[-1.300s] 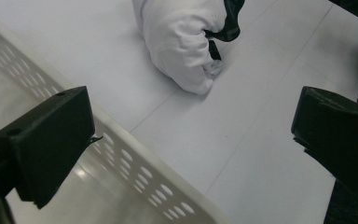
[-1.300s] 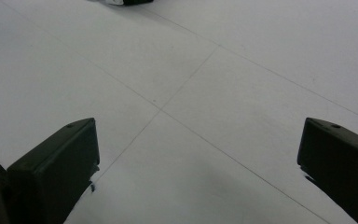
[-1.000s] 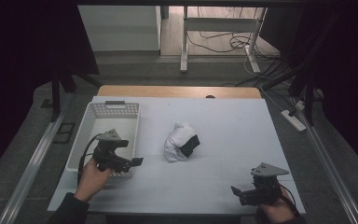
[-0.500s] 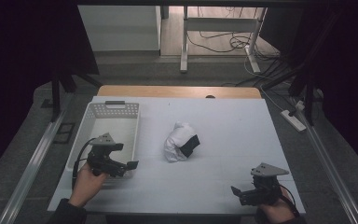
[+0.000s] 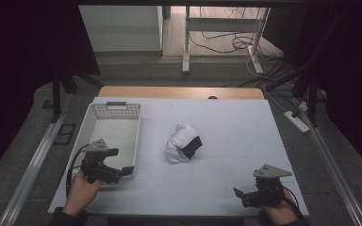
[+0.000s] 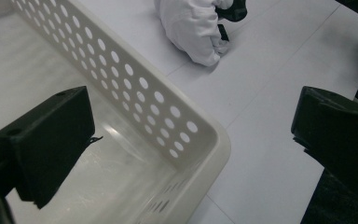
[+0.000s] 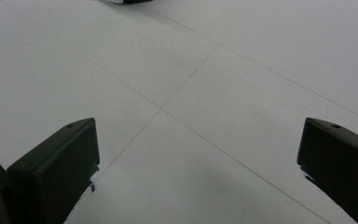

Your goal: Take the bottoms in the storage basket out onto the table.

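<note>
Tongs spread wide: our left tongs (image 5: pixel 122 173) straddle the near corner of the white basket (image 5: pixel 131 123), right tongs (image 5: pixel 239 194) hover over bare desk (image 5: pixel 245 136). White bundle (image 5: pixel 182 143) lies right of the basket.

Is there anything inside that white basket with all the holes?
The basket looks empty: its pale floor shows bare in the high view and the left gripper view. The left gripper covers its near corner from above, and one black jaw hides a patch of floor.
</note>
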